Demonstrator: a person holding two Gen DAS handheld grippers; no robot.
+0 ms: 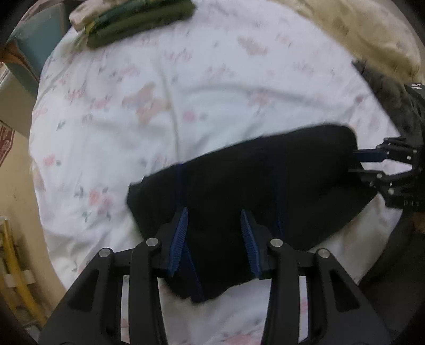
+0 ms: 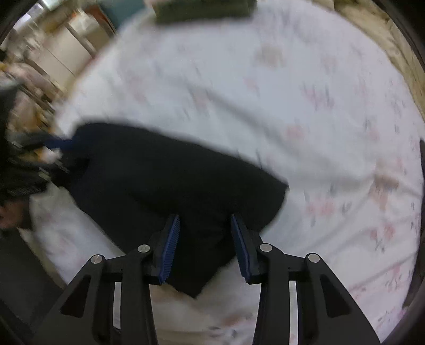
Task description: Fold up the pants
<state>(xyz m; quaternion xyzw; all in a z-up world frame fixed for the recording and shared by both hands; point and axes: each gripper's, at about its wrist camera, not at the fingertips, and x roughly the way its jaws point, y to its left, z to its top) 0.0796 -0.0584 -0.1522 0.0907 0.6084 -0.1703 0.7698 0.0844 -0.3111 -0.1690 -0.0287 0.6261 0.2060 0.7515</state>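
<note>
My left gripper (image 1: 214,212) and right gripper (image 2: 204,217) both hang open above the black pants (image 1: 252,185), pinching nothing. The pants lie folded on the flowery sheet (image 1: 159,106). Far behind them sits a green pile (image 1: 138,21). I see no words.

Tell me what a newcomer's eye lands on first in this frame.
The black pants, folded into a compact dark shape on the floral sheet, low and central. Both grippers, left and right, stand open over its near edge. A green folded pile sits at the far side.
</note>
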